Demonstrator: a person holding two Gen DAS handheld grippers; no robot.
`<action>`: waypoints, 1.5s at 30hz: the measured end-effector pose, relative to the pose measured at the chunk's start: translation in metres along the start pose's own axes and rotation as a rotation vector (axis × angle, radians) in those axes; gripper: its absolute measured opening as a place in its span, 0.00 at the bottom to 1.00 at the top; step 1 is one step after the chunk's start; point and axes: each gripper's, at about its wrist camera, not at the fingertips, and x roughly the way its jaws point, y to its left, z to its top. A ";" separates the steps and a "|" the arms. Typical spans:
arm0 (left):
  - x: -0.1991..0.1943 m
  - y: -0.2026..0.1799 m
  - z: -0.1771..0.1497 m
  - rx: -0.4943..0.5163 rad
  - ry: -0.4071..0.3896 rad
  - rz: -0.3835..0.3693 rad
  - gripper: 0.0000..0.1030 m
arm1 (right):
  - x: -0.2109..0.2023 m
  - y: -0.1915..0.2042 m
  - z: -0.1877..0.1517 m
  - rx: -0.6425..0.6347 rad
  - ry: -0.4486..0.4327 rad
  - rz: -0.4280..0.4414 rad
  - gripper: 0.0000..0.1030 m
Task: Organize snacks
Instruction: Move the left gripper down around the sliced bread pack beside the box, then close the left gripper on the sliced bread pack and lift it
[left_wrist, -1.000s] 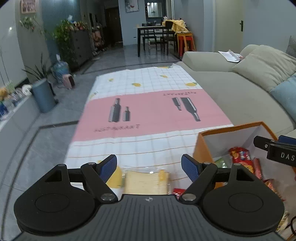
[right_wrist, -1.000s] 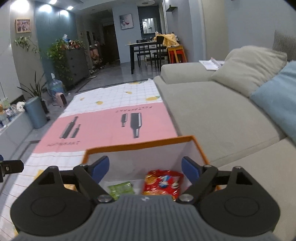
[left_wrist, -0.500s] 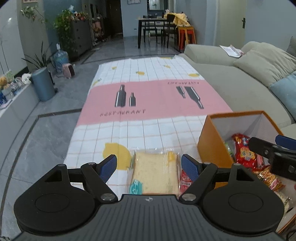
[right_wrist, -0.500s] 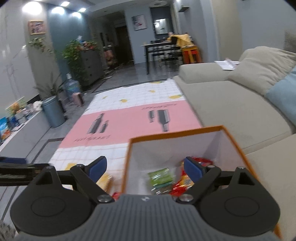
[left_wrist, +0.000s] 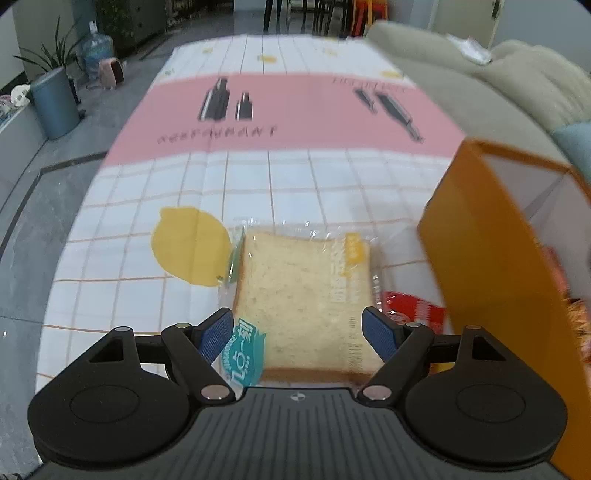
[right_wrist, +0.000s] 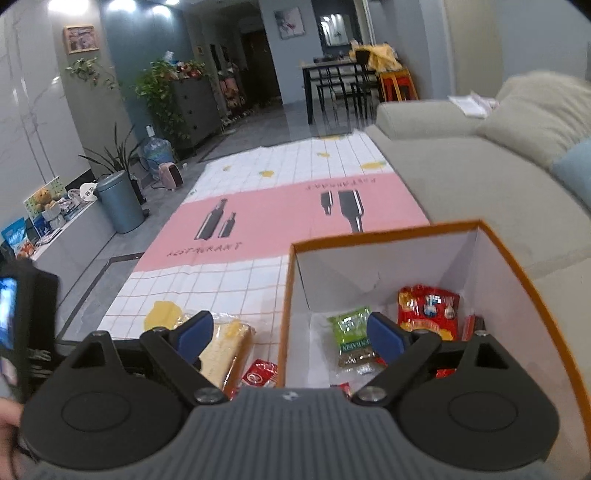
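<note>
The left gripper (left_wrist: 298, 334) pointed steeply down over the checked mat (left_wrist: 229, 173), its blue pads spread wide on either side of a wrapped slice of bread (left_wrist: 301, 295) lying flat there, without pressing it. The right gripper (right_wrist: 291, 334) tilted down more gently, its jaws wide apart and holding nothing, straddling the near left wall of the orange box (right_wrist: 517, 266). A grey sofa (right_wrist: 480, 177) ran along the right of the mat. Inside the box lay a red packet (right_wrist: 428, 306) and a green packet (right_wrist: 351, 332). A small red packet (left_wrist: 413, 310) lay on the mat between the bread and the box.
</note>
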 end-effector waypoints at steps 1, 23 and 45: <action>0.005 0.000 0.000 -0.006 0.007 0.010 0.90 | 0.003 -0.004 0.001 0.017 0.009 0.004 0.86; 0.036 -0.008 0.006 0.007 -0.016 -0.044 1.00 | 0.026 -0.028 -0.001 0.100 0.063 0.002 0.85; 0.027 0.017 -0.007 -0.049 -0.075 -0.146 1.00 | 0.017 -0.018 -0.003 0.054 0.034 0.006 0.85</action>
